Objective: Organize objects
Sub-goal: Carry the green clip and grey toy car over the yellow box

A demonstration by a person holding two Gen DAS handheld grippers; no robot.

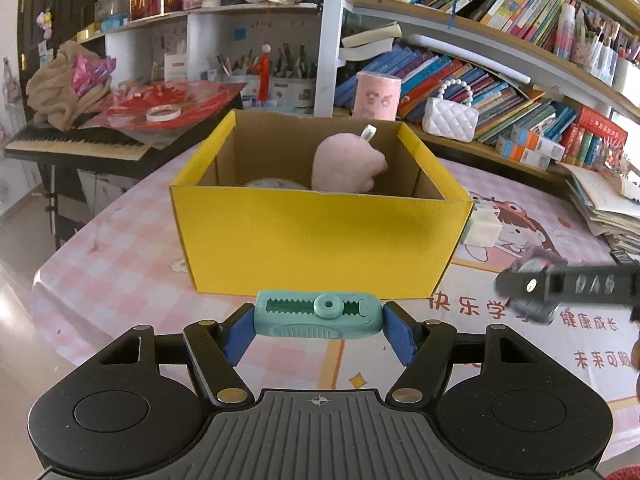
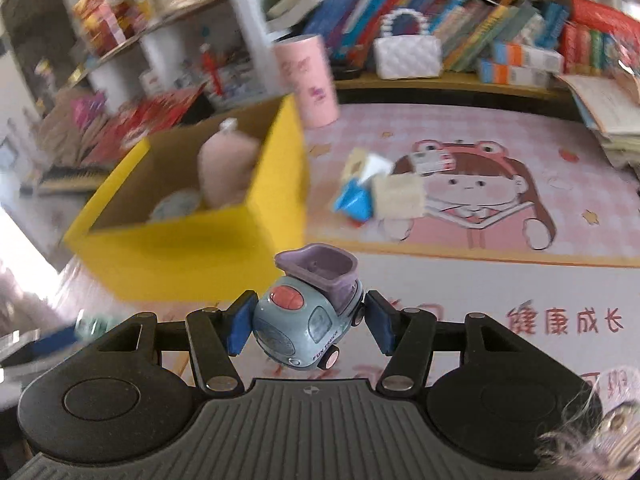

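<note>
My left gripper (image 1: 318, 330) is shut on a teal correction-tape dispenser (image 1: 318, 316), held crosswise between its blue pads just in front of the yellow cardboard box (image 1: 316, 244). Inside the box a pink plush toy (image 1: 346, 166) leans toward the right wall, with a pale round object (image 1: 276, 183) beside it. My right gripper (image 2: 306, 326) is shut on a small blue toy truck (image 2: 306, 320) with a purple bed, right of the box's near corner (image 2: 256, 240). In the left wrist view the right gripper (image 1: 520, 292) shows blurred at the right edge with the truck.
On the pink cartoon tablecloth (image 2: 480, 280) right of the box lie a blue block (image 2: 354, 200), a cream block (image 2: 398, 196) and small cards (image 2: 432, 161). A pink cylinder (image 2: 310, 80) stands behind the box. Bookshelves (image 1: 500, 80), a white handbag (image 1: 450, 118) and a keyboard (image 1: 76, 146) surround the table.
</note>
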